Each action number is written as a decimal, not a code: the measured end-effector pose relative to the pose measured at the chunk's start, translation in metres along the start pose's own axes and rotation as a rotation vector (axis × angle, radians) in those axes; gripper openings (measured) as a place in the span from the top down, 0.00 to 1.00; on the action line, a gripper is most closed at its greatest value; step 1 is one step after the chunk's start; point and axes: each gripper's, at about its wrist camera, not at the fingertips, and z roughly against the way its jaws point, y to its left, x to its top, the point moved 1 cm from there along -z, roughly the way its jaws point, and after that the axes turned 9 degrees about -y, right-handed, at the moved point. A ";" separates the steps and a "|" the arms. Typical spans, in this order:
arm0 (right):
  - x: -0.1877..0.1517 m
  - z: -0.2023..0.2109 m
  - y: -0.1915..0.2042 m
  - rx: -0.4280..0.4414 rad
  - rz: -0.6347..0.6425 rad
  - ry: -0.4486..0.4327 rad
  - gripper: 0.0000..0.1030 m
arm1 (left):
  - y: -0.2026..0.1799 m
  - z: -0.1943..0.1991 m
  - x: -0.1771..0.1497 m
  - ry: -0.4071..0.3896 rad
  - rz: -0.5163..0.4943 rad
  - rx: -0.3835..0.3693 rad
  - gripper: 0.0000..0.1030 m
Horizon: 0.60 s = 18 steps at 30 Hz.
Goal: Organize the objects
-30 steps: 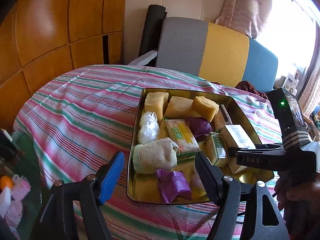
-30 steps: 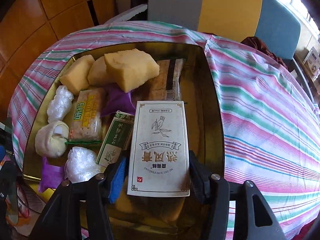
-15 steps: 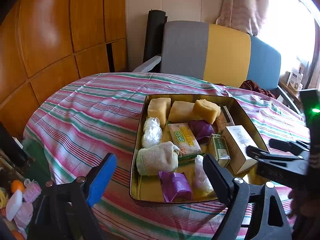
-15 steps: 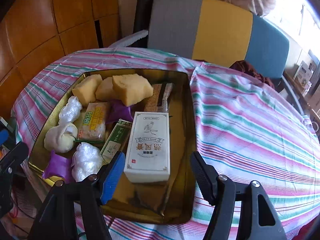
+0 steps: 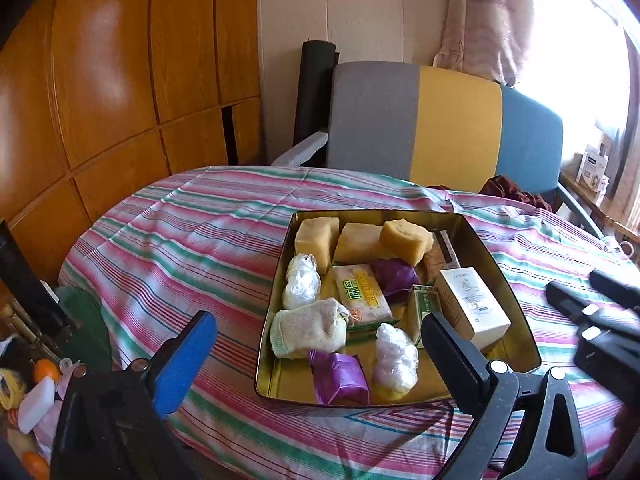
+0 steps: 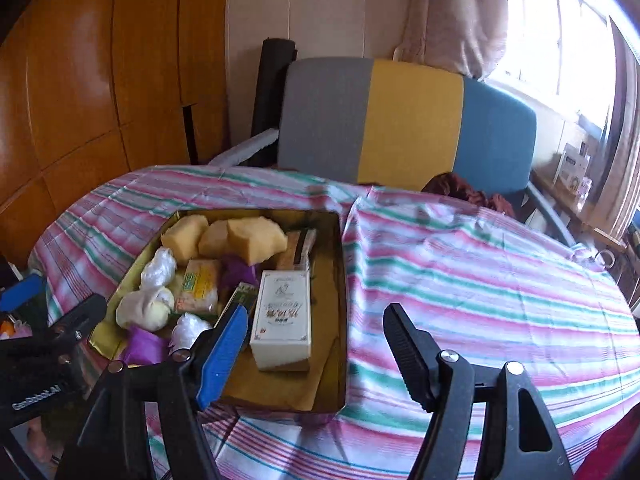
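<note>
Reading the labels first, I saw "GeoRobot.AI" on the body of my left gripper (image 6: 48,312), visible only in the right wrist view. Both my left gripper (image 5: 316,344) and my right gripper (image 6: 316,332) were spread wide and held nothing. The white carton (image 6: 282,314) with Chinese characters lay in the gold tin (image 5: 496,264) on the striped tablecloth (image 5: 192,240), beside a small green box (image 5: 424,306). A yellow snack packet (image 5: 362,292) carried green characters. Only the left view showed the purple wrapper (image 5: 340,376) whole.
</note>
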 end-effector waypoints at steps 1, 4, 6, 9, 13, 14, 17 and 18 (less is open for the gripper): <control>-0.002 -0.001 0.001 0.008 -0.006 0.013 0.30 | 0.000 0.002 0.000 -0.005 -0.002 0.005 0.00; -0.010 -0.005 0.009 0.022 0.003 0.032 0.30 | 0.001 0.006 0.001 -0.017 -0.005 0.024 0.00; -0.012 -0.006 0.014 0.030 0.011 0.035 0.30 | 0.002 0.008 0.001 -0.018 -0.005 0.033 0.00; -0.015 -0.008 0.019 0.033 0.022 0.030 0.30 | 0.004 0.009 0.001 -0.019 -0.006 0.046 0.00; -0.015 -0.008 0.022 0.032 0.024 0.026 0.30 | 0.006 0.011 0.000 -0.022 -0.011 0.053 0.00; -0.015 -0.008 0.022 0.033 0.024 0.025 0.30 | 0.006 0.012 -0.001 -0.024 -0.014 0.054 0.00; -0.015 -0.008 0.023 0.035 0.028 0.028 0.30 | 0.007 0.012 -0.001 -0.024 -0.014 0.057 0.00; -0.015 -0.008 0.023 0.037 0.029 0.028 0.30 | 0.007 0.012 -0.001 -0.023 -0.010 0.056 0.00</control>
